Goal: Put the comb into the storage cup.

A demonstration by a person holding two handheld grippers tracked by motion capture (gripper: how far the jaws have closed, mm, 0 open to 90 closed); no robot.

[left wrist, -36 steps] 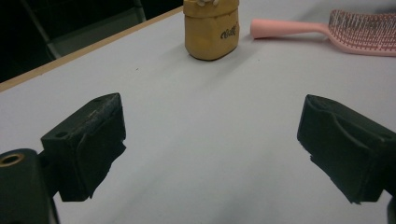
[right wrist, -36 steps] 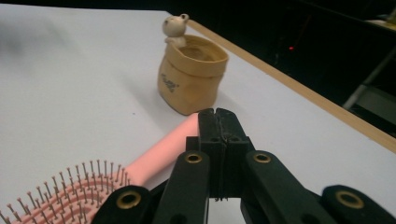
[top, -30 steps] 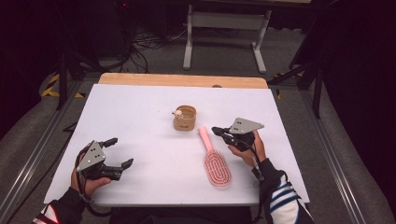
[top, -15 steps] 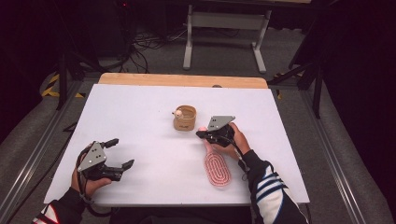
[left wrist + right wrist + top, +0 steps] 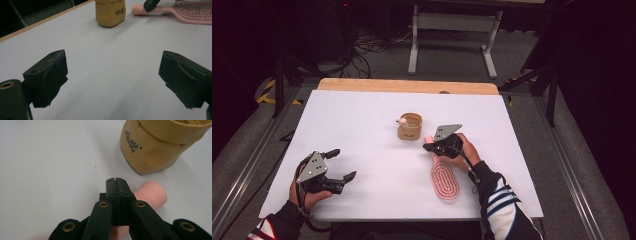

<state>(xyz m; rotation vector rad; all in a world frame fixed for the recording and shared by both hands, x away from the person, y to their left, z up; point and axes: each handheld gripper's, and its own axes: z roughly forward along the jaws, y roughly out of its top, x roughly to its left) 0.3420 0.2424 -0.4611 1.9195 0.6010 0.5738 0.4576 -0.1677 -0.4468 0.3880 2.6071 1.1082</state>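
the right gripper (image 5: 117, 181), jaws pressed together, hovers over the pink brush handle (image 5: 152, 195) at lower centre; pushing down could roll it into the tan pouch (image 5: 155, 147). the left gripper (image 5: 112, 82) stays spread.

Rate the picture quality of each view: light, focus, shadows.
High view: the white table is evenly lit, surroundings dark, slightly soft. Left gripper view: near jaws sharp, the hairbrush farther off softer. Right gripper view: crisp lettering on the tan pouch, faint shadow beneath it.

A lab: white table (image 5: 362, 125), floor cables (image 5: 372, 42), dark surroundings.
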